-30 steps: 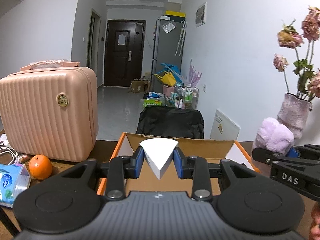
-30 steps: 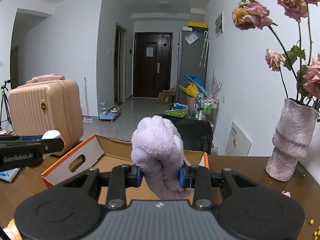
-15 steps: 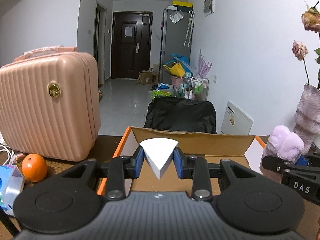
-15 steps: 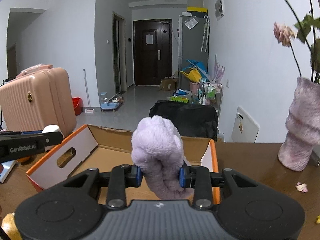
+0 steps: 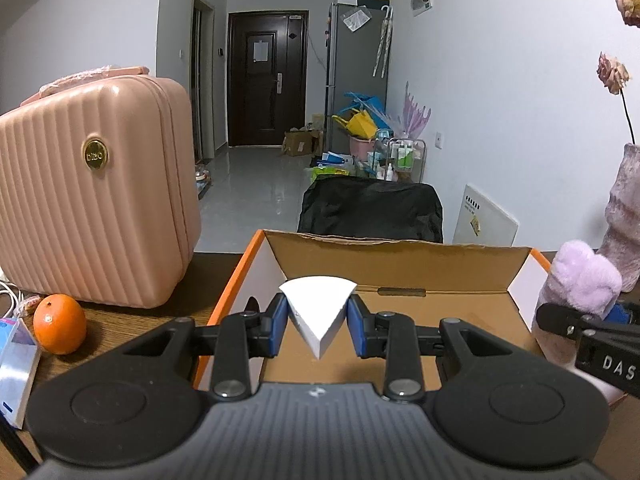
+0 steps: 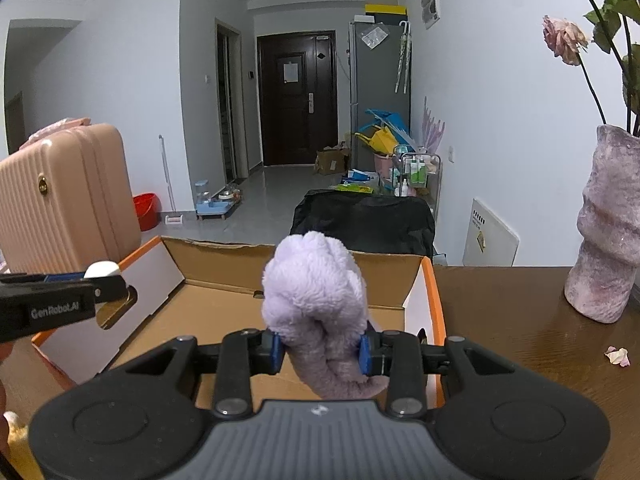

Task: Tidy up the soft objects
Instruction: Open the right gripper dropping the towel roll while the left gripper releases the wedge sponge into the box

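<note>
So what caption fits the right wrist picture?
Right claw holding a fluffy purple towel over an open cardboard box.

Even, cool indoor light, moderately bright; source unseen. Soft glare on the pink suitcase [image 5: 96,200] and the glossy hallway floor [image 5: 256,184]. Shadows faint. Strong fisheye bending at edges, dark vignette in corners. Both views sharp, no motion blur.

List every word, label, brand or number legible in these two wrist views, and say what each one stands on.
"GenRobot.AI": side of the left gripper, seen in the right wrist view.
"DAS": side of the right gripper, cut off by the picture's edge in the left wrist view.
Gold badge on the pink suitcase: lettering too blurred to read.
White panel against the wall: print too small.
</note>
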### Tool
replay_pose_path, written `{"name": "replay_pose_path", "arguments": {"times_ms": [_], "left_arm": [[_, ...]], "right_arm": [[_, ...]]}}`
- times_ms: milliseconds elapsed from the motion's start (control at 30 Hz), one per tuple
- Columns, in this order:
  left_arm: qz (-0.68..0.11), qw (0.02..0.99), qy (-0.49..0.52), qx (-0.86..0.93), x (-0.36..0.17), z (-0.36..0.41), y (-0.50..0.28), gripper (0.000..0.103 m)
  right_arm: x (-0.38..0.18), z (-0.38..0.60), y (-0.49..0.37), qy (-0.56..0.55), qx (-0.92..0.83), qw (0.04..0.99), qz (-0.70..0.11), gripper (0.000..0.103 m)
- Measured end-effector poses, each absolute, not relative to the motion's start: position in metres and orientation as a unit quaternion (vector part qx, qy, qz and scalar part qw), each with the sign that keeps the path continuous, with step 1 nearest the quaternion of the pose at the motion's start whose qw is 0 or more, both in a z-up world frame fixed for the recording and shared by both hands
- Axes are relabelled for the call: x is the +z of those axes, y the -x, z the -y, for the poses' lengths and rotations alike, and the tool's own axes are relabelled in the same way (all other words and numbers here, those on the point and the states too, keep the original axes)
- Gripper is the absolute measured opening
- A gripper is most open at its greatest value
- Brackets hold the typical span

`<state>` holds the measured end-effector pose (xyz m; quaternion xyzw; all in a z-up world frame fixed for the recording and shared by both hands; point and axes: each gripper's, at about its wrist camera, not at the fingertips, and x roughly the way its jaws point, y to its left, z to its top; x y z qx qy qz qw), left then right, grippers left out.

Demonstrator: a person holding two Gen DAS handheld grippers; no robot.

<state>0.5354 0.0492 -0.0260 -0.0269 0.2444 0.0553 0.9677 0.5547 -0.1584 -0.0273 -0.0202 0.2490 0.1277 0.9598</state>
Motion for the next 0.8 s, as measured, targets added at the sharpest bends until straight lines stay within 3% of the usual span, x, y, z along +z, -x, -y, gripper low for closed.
{"name": "replay_pose_path", "arguments": {"times_ms": [200, 233, 267, 333, 400, 433, 467, 800], "left_arm": [[-0.249, 0.967, 0.024, 0.048, -0.028, -0.047, -0.536, 0.036], [-0.25, 0.967, 0.023, 0.051, -0.028, -0.047, -0.536, 0.042], [-0.251, 0.966, 0.024, 0.052, -0.027, -0.047, -0.535, 0.047], [-0.251, 0.966, 0.032, 0.057, -0.027, -0.05, -0.535, 0.081], [-0.243, 0.966, 0.036, 0.078, -0.026, -0.052, -0.532, 0.1], [-0.237, 0.967, 0.038, 0.085, -0.025, -0.055, -0.531, 0.103], [-0.235, 0.967, 0.043, 0.088, -0.024, -0.057, -0.53, 0.103], [-0.242, 0.964, 0.061, 0.091, -0.023, -0.068, -0.53, 0.103]], "right_arm": [[-0.031, 0.155, -0.558, 0.029, 0.124, 0.958, -0.257, 0.039], [-0.031, 0.154, -0.56, 0.03, 0.123, 0.958, -0.259, 0.043], [-0.031, 0.154, -0.561, 0.032, 0.122, 0.958, -0.259, 0.055], [-0.031, 0.153, -0.561, 0.032, 0.119, 0.958, -0.26, 0.072], [-0.029, 0.156, -0.557, 0.031, 0.115, 0.96, -0.252, 0.088], [-0.028, 0.156, -0.557, 0.03, 0.113, 0.961, -0.249, 0.097], [-0.028, 0.157, -0.556, 0.028, 0.112, 0.962, -0.247, 0.103], [-0.027, 0.161, -0.558, 0.024, 0.1, 0.962, -0.252, 0.103]]}}
